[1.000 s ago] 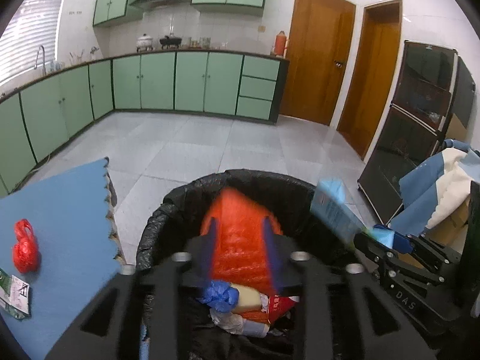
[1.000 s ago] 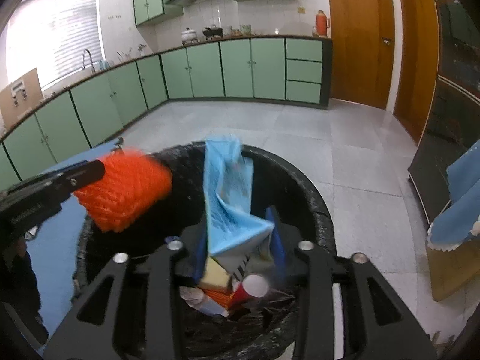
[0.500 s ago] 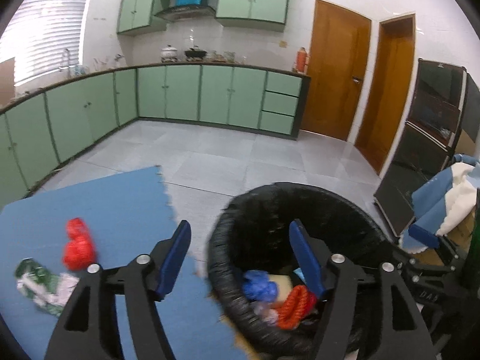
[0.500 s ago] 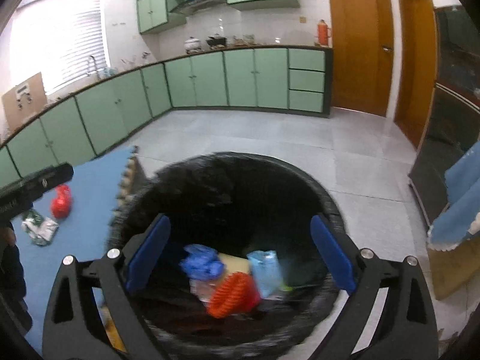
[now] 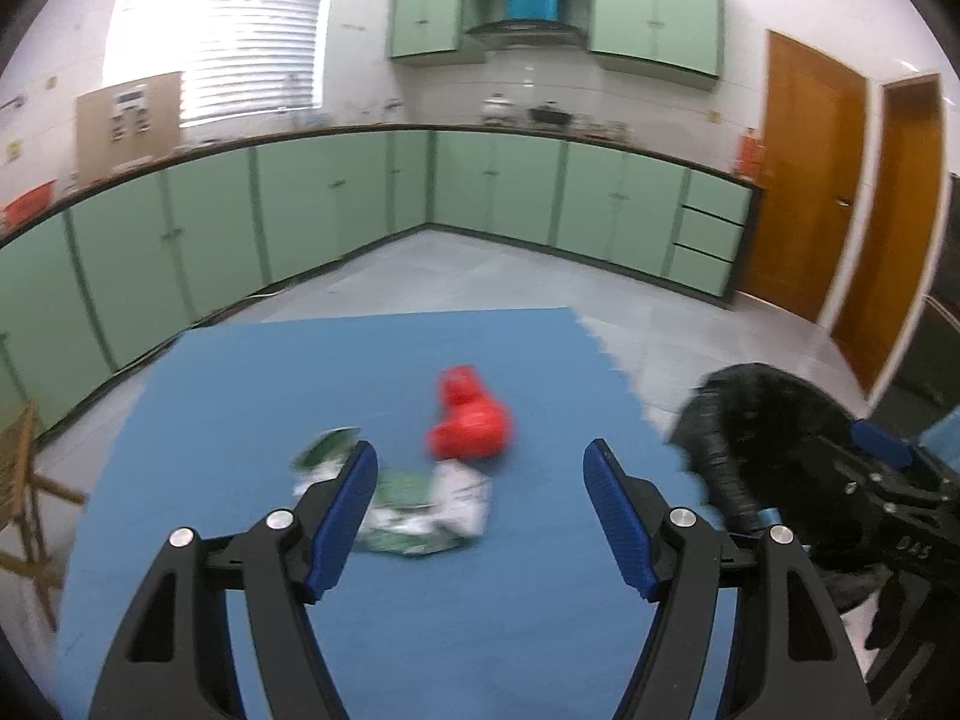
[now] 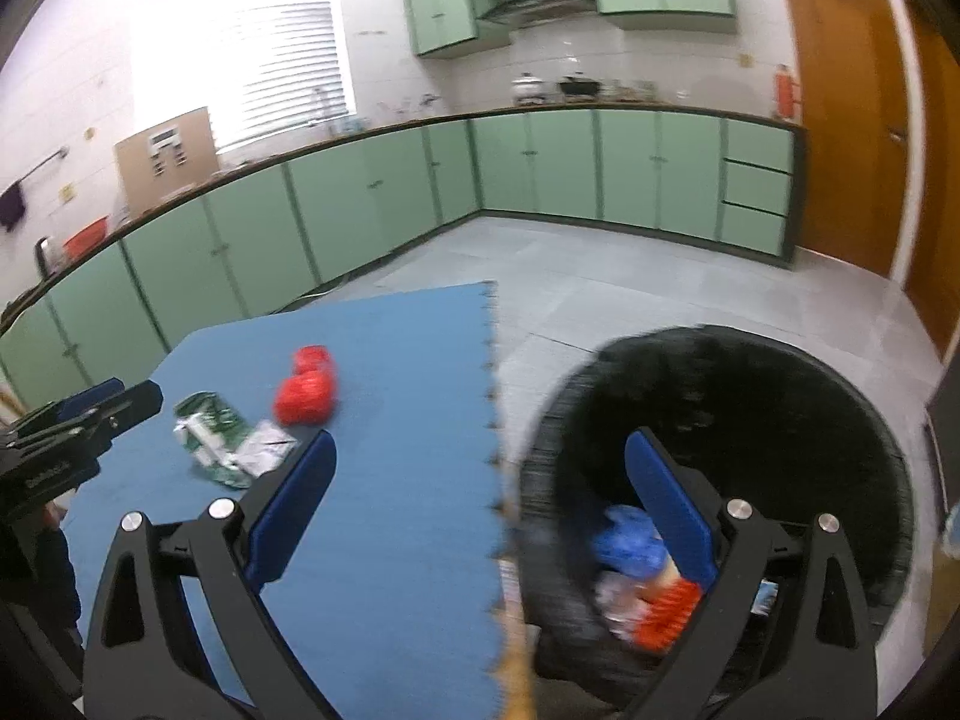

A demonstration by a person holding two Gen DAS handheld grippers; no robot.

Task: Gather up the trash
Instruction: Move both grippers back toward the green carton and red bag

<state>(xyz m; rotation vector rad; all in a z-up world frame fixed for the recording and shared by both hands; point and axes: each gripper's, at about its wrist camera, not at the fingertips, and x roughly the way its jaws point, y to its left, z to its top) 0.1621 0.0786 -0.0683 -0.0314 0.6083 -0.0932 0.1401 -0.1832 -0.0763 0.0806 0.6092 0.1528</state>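
Your left gripper (image 5: 480,498) is spread wide w/ nothing between the fingers. The right gripper (image 6: 480,495) is the same, wide and empty; its last bit of opening is almost finished.

The trash not yet collected lies on the blue mat (image 5: 240,372): the red bag (image 5: 471,423) is just ahead of the left fingers, a little toward the right one. The green-white wrappers (image 5: 420,501) are closer, beside the left finger tip and partly hidden behind it. The black bin (image 6: 750,408) sits off the mat edge; the right finger of the right gripper is over its opening, w/ blue and orange pieces already inside.

Risks, as I judge them:
- Wrappers are flat and thin, so the fingers may slide over them and pinch only the mat.
- The red bag is soft; a grip at its edge can slip during the carry.
- Both grippers are near each other, so they may collide if you go for the same piece.
- The view is blurred, so aim can be off.
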